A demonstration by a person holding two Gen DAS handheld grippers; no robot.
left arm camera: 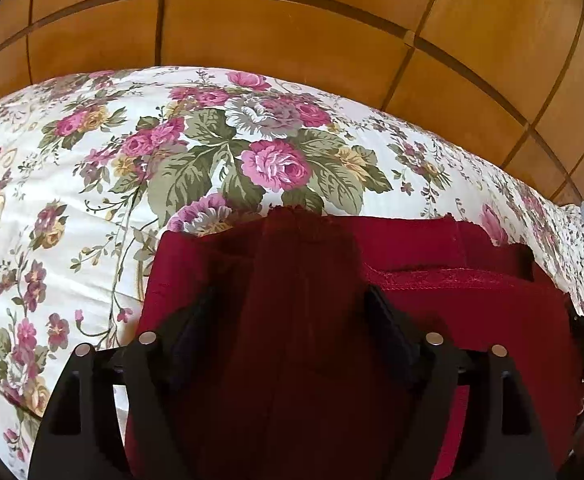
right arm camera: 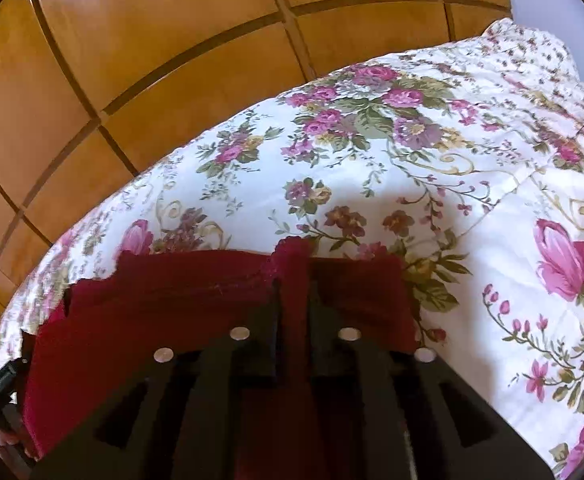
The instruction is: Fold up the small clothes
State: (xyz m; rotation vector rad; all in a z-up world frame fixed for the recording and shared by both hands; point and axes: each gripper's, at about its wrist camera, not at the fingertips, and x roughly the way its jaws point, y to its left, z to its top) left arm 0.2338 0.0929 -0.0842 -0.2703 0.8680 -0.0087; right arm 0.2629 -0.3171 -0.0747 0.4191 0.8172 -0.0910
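Note:
A dark red garment lies on a floral bedspread. In the left wrist view my left gripper is open, its two black fingers spread wide over the garment's left part. In the right wrist view the same red garment fills the lower left. My right gripper has its fingers close together with a fold of the red cloth pinched between them at the garment's far right corner. The other gripper shows at each view's edge.
A wooden panelled wardrobe stands behind the bed, also in the right wrist view. The floral bedspread stretches to the right of the garment, with a pillow at the far right.

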